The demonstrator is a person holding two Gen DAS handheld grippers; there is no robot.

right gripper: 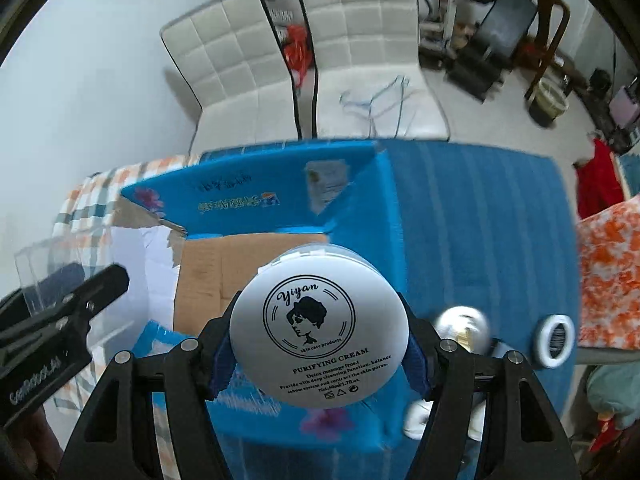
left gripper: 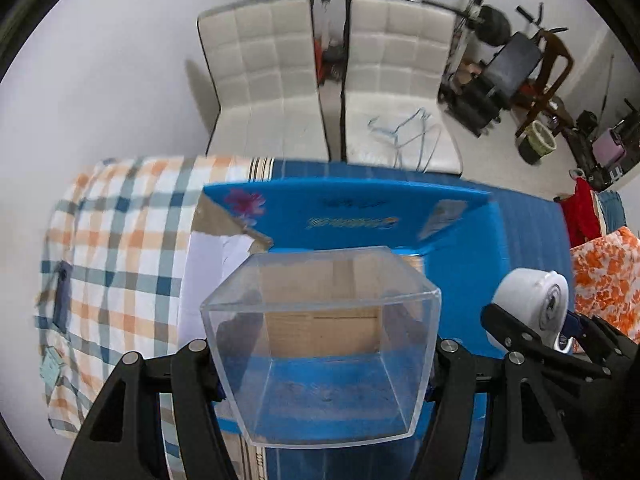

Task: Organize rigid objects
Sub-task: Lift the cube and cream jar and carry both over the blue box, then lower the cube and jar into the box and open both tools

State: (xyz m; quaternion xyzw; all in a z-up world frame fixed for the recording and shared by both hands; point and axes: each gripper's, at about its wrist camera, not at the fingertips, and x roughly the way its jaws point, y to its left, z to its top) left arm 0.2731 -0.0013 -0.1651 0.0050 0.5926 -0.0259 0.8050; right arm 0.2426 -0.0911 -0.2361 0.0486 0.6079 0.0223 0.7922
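Note:
A clear square plastic box [left gripper: 320,384] sits between the fingers of my left gripper [left gripper: 324,360], which is shut on its side walls. My right gripper [right gripper: 320,344] is shut on a round white cream jar [right gripper: 320,332] with a printed lid. Both hang above an open blue cardboard box [right gripper: 256,200] with a brown inside [left gripper: 320,332]. In the left wrist view the white jar [left gripper: 532,300] shows to the right, in the right gripper. In the right wrist view one left gripper finger [right gripper: 92,292] and the clear box [right gripper: 52,264] show at the left.
The cardboard box stands on a blue striped cloth [right gripper: 480,208] beside a plaid cloth [left gripper: 120,240]. A silver jar [right gripper: 464,328], a white ring-shaped item [right gripper: 556,340] and a white object [right gripper: 416,420] lie right of the box. Two white chairs [left gripper: 272,80] stand behind.

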